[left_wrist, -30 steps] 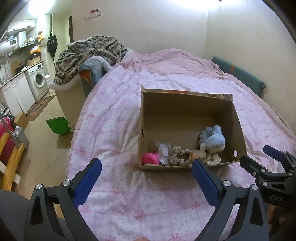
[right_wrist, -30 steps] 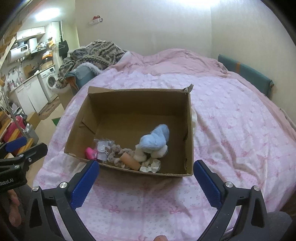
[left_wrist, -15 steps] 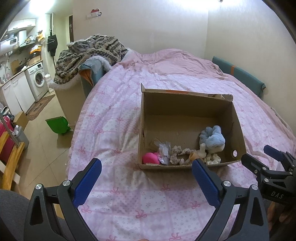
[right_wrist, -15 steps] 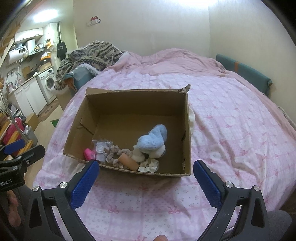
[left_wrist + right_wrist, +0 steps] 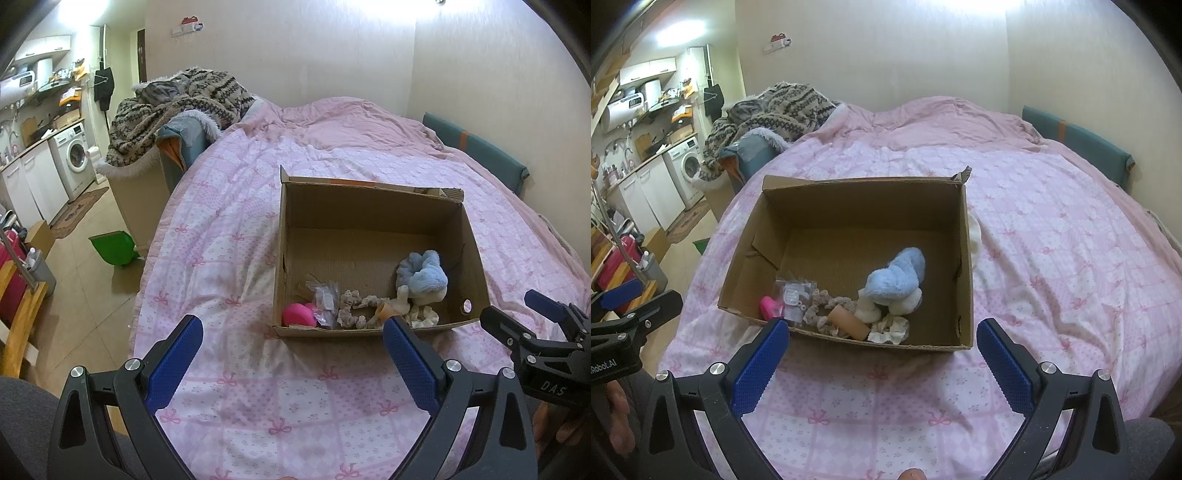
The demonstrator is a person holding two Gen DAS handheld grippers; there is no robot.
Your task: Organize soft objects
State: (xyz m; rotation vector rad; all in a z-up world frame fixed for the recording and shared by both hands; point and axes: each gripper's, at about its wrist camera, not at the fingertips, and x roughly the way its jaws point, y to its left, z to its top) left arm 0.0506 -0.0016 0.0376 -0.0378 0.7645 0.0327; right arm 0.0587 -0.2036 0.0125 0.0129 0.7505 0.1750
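An open cardboard box [image 5: 373, 206] [image 5: 864, 195] stands on the pink bedspread. Inside, along its near wall, lie a blue plush toy [image 5: 424, 275] [image 5: 895, 277], a pink soft item [image 5: 298, 314] [image 5: 770, 306], a clear plastic bag [image 5: 325, 295] [image 5: 796, 291], a beige scrunchie [image 5: 354, 308] [image 5: 827, 308], an orange tube [image 5: 847, 320] and a white scrunchie [image 5: 890, 328]. My left gripper [image 5: 291, 347] is open and empty, just short of the box. My right gripper [image 5: 882, 350] is open and empty, also short of the box; it shows in the left wrist view [image 5: 517, 317].
The bed [image 5: 332, 387] fills most of the view. A white soft object [image 5: 975, 236] peeks out behind the box's right wall. A pile of knitted blankets [image 5: 177, 99] lies at the bed's far left. A green dustpan [image 5: 114, 247] lies on the floor by the kitchen units.
Both grippers have drifted slightly back from the box and stay open. The box's contents have not moved.
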